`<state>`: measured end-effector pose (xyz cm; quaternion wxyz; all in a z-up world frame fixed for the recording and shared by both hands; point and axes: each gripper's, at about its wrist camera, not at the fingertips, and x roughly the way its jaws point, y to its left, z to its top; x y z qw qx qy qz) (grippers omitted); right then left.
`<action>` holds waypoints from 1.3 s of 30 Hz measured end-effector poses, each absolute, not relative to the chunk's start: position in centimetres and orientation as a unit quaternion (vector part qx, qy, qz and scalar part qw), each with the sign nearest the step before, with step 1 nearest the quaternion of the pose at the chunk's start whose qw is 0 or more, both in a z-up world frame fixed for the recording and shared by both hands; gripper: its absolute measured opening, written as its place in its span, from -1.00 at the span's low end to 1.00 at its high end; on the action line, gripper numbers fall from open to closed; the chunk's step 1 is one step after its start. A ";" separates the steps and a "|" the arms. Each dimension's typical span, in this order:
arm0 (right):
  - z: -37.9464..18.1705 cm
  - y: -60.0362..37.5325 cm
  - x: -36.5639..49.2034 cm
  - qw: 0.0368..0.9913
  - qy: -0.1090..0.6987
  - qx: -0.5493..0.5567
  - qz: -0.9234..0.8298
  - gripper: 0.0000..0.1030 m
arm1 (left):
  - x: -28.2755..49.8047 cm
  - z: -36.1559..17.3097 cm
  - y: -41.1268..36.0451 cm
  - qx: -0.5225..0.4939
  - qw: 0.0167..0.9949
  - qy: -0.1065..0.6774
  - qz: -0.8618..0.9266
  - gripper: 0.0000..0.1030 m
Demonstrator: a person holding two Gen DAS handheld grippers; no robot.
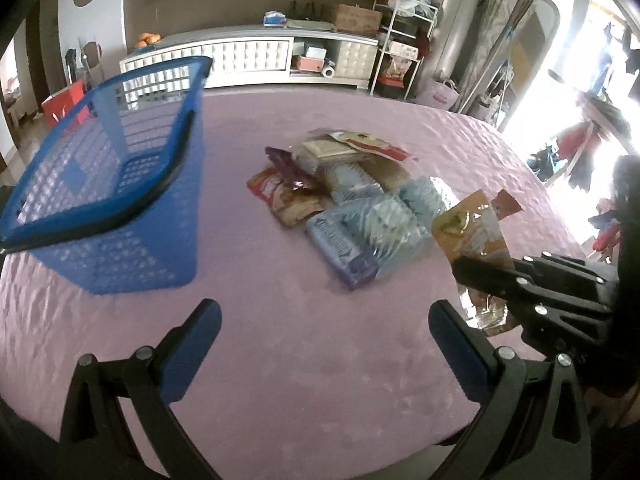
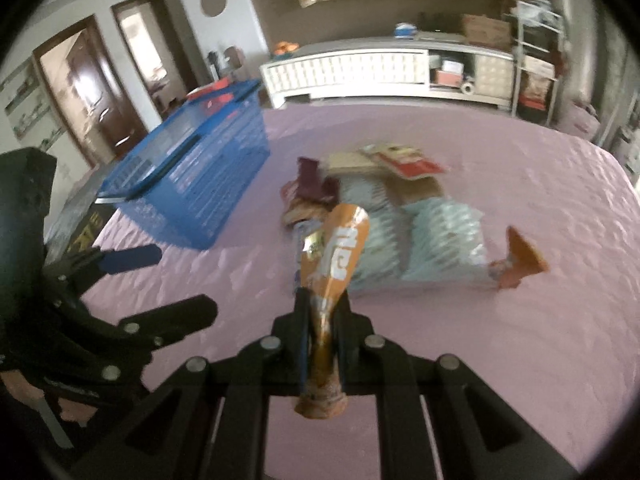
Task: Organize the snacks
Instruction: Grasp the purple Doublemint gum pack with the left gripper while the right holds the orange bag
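My right gripper [image 2: 323,300] is shut on an orange snack packet [image 2: 340,248] and holds it above the pink tablecloth [image 2: 520,340]. The packet [image 1: 472,232] and the right gripper [image 1: 464,272] also show at the right of the left wrist view. My left gripper [image 1: 324,316] is open and empty above the cloth, near the table's front; it shows in the right wrist view [image 2: 160,280] too. A pile of snack packets [image 1: 352,200] lies mid-table, also in the right wrist view [image 2: 400,216]. An empty blue plastic basket [image 1: 120,184] stands left of the pile, and shows in the right wrist view [image 2: 200,168].
Another orange packet [image 2: 520,260] lies at the pile's right end. A dark box [image 2: 80,224] sits beside the basket at the table's left edge. A white cabinet [image 1: 248,56] and a shelf rack [image 1: 404,40] stand behind the table.
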<state>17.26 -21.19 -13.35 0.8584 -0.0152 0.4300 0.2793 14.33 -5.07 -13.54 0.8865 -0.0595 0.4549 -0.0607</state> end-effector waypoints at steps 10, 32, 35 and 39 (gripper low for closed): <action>-13.7 -22.7 20.1 0.874 0.430 0.016 0.226 -0.72 | 19.6 -15.5 -6.5 -0.045 0.874 0.482 -0.039 0.58; -15.6 -21.6 22.4 0.862 0.450 -0.015 0.232 -0.72 | 25.7 -20.9 -8.0 -0.039 0.836 0.546 -0.034 0.01; -15.6 -21.5 22.3 0.860 0.453 -0.014 0.233 -0.72 | 25.1 -20.8 -8.2 -0.025 0.837 0.545 -0.051 -0.31; -14.9 -21.5 21.8 0.860 0.453 -0.013 0.235 -0.72 | 23.5 -20.2 -7.9 -0.029 0.848 0.525 -0.064 -0.38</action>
